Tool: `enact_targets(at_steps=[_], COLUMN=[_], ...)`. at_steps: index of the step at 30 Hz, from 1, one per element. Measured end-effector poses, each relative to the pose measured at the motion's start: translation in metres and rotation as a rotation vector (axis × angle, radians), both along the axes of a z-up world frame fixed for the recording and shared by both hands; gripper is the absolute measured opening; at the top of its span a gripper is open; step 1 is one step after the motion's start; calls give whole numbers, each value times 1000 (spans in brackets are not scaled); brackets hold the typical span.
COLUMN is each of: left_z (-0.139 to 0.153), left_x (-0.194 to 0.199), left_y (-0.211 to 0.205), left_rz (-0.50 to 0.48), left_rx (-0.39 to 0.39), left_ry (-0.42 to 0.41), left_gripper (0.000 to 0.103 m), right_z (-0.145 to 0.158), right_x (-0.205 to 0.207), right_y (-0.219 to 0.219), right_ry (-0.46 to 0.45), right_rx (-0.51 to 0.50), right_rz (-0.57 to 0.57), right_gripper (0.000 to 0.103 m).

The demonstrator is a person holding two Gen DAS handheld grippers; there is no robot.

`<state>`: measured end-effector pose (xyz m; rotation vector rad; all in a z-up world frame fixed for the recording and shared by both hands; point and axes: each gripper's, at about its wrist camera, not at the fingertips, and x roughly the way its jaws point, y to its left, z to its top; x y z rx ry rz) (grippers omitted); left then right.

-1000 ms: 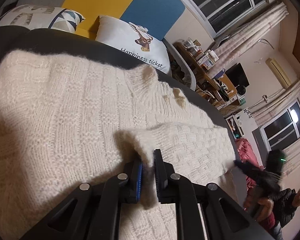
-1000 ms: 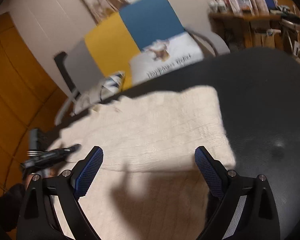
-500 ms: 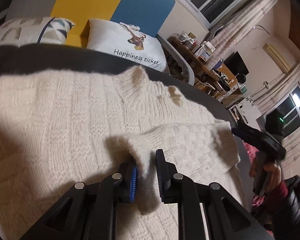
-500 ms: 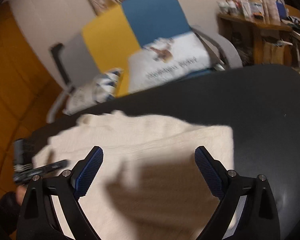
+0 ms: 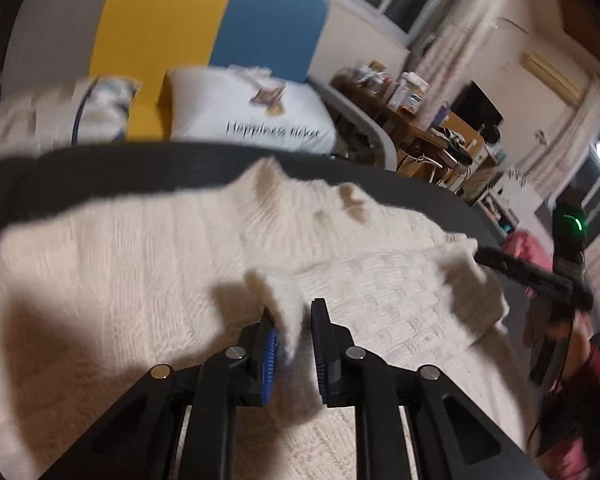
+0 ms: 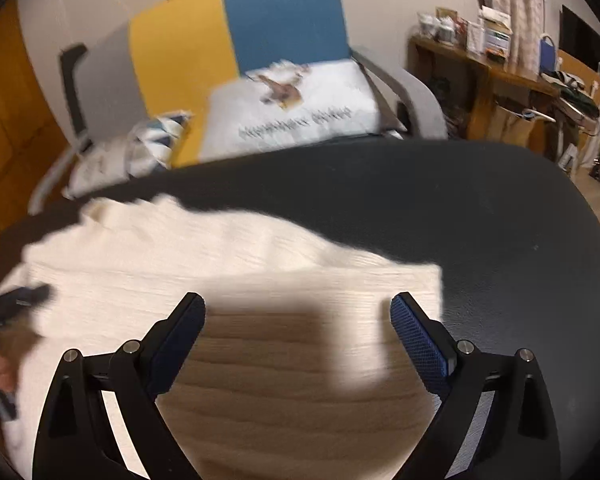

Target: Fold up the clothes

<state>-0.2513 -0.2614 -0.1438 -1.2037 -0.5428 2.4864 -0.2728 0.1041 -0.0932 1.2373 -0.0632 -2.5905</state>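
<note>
A cream knitted sweater [image 5: 140, 272] lies spread on a dark round table [image 5: 100, 176]. One sleeve [image 5: 400, 292] is folded across its body. My left gripper [image 5: 294, 332] is shut on that sleeve's cuff, which bunches up between the blue pads. In the right wrist view the sweater [image 6: 220, 256] fills the lower left of the table [image 6: 460, 208]. Above its near right part my right gripper [image 6: 298, 320] hangs wide open with nothing between the fingers. The right gripper's body [image 5: 540, 280] also shows at the right edge of the left wrist view, held by a hand [image 5: 556, 328].
Behind the table stands a chair with a yellow and blue back [image 6: 240, 32] and two printed pillows [image 5: 260, 116]. A cluttered wooden desk [image 6: 500, 72] stands at the back right. The right part of the table is bare dark surface.
The left gripper has drawn back and tilted up with the cuff still in it. The right gripper has shifted over the sweater's right part, staying open. Both views are blurred by motion.
</note>
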Motion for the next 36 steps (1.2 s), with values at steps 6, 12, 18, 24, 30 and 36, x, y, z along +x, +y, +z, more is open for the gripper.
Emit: enact_targets(at_steps=[6,12,18,24,30,36], left_z=[7,33,6,-3,17,49], left_x=[-4,-2,-9,7,13,52], left_y=[-1,32,4,-13,4,8], left_rz=[37,16,65,82,107,70], left_rx=[8,-246,-109,35,-117,-49], left_ry=[38,147,-25,-55,-28,119], left_gripper=[7,11,23,25,16,24], right_z=[-15,-36,-13,-5,-25,-18], right_x=[-3,-13,13,62,64,91], right_y=[-20,-16,-2,2,-6,19], right_ry=[-46,-31,6,2,-46,-36], right_rx=[75,153,41,-95,-79,-286], right_rz=[9,-80,-61,-8,-54,-62], right_gripper=[96,99,99,99,99,100])
